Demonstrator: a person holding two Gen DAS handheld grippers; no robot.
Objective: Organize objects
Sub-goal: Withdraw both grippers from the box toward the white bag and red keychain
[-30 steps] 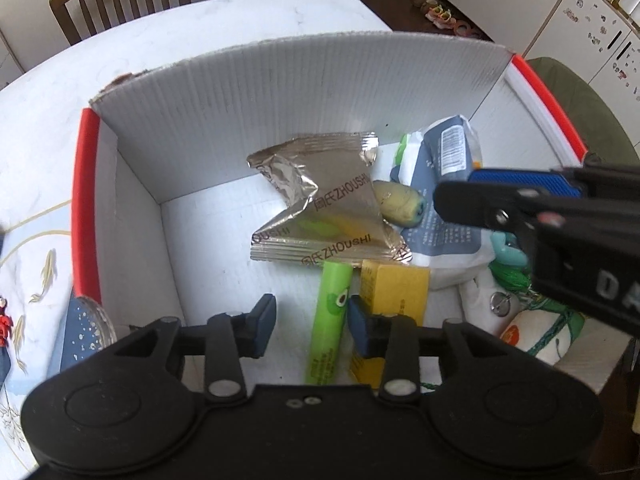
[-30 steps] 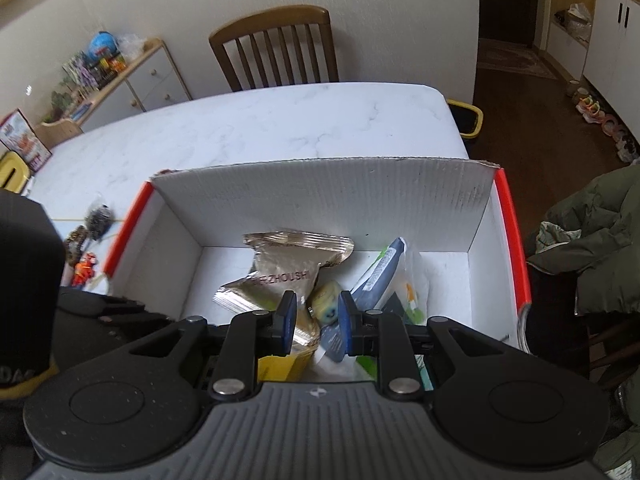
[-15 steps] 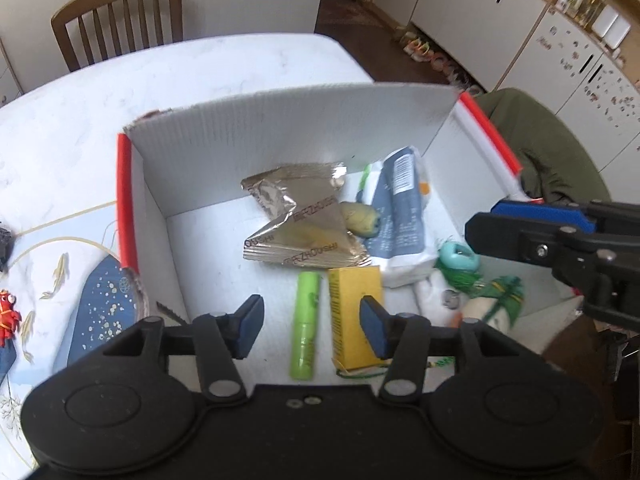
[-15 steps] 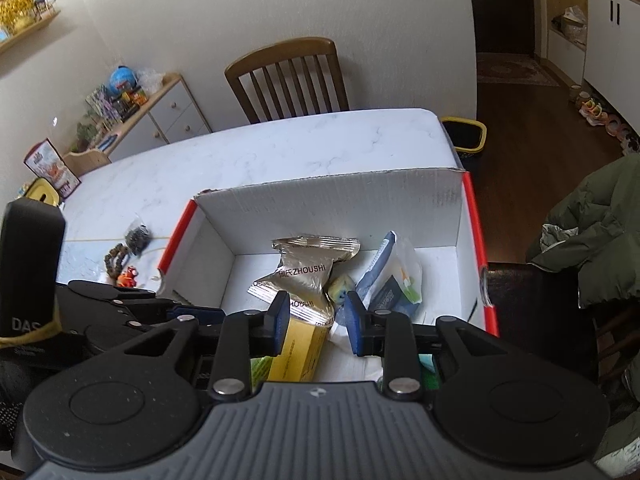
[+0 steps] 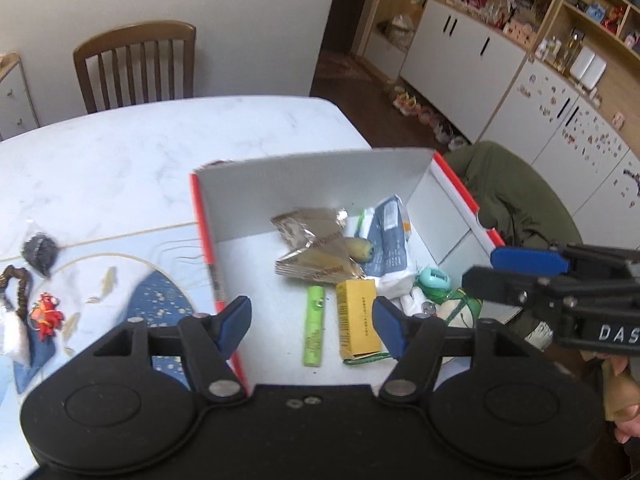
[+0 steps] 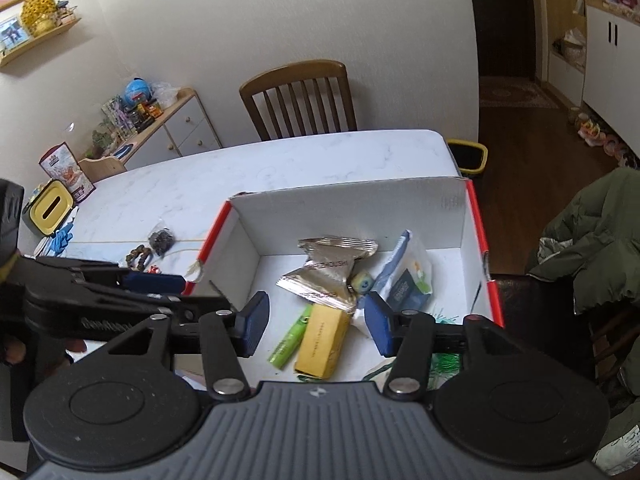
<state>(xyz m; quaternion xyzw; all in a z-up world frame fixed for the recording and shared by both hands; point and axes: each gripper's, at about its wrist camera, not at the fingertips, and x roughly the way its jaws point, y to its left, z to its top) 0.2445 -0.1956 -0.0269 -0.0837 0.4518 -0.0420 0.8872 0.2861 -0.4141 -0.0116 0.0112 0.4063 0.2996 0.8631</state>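
Observation:
A white cardboard box (image 5: 202, 232) with red rims sits on the marble table. Inside lie a gold foil packet (image 5: 316, 248), a green tube (image 5: 314, 326), a yellow carton (image 5: 358, 322), a blue-white pouch (image 5: 390, 240) and a teal item (image 5: 434, 280). My left gripper (image 5: 313, 324) hangs open above the box's near left corner, holding nothing. My right gripper (image 6: 316, 326) is open too, over the yellow carton (image 6: 322, 340) and green tube (image 6: 290, 338), with nothing between its fingers. Left of the box, a dark packet (image 5: 40, 248), a bead bracelet (image 5: 20, 284) and a red charm (image 5: 48, 314) lie on a blue mat.
A wooden chair (image 6: 300, 100) stands at the table's far side. A green jacket (image 6: 600, 240) drapes over a seat right of the box. A yellow-lidded container (image 6: 52, 210) sits at the table's far left. Bare marble lies beyond the box.
Both grippers have risen and drawn back from the box, and both have opened wider. The things in the box have not moved.

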